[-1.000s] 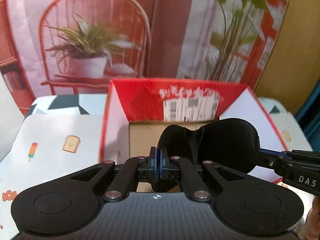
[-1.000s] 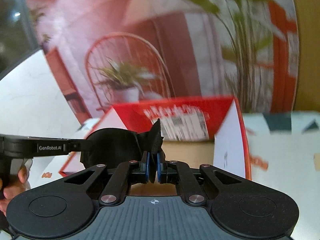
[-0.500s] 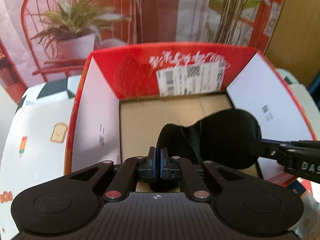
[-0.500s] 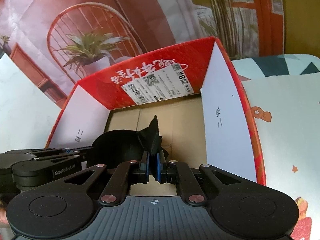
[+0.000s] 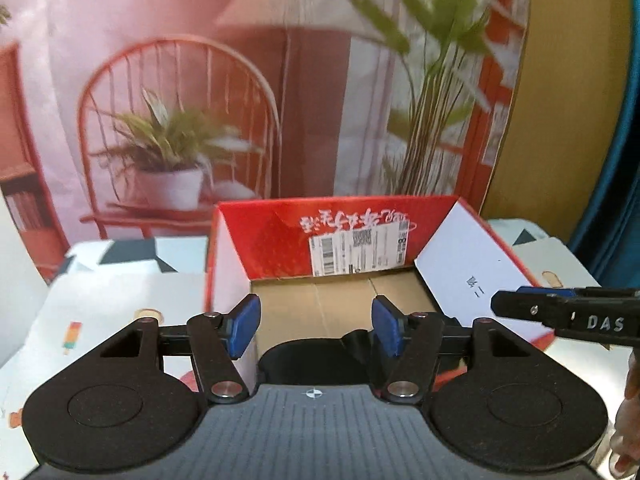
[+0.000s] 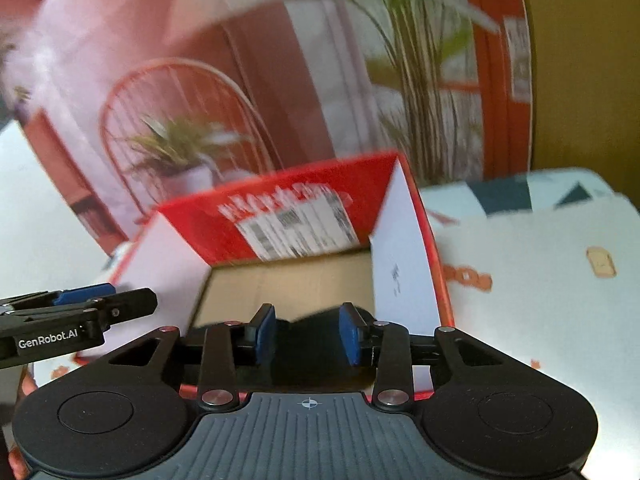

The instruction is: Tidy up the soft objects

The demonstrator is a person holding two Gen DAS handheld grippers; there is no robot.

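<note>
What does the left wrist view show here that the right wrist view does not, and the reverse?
Only the left wrist view: the left gripper from behind, jaws opening, pads clear of the black soft item below them; the right gripper enters from the right edge, marked DAS.

Only the right wrist view: the right gripper from behind, jaws opening, the black item dark and blurred between its pads, seemingly not pinched; the left gripper enters from the left, marked GenRobot.AI.

Both: the open red box with its barcode label, the printed tablecloth and the backdrop showing a potted plant.

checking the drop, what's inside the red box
A black soft item lies at the near end of the red box, on bare brown floor; the grippers hide its near part.
</note>
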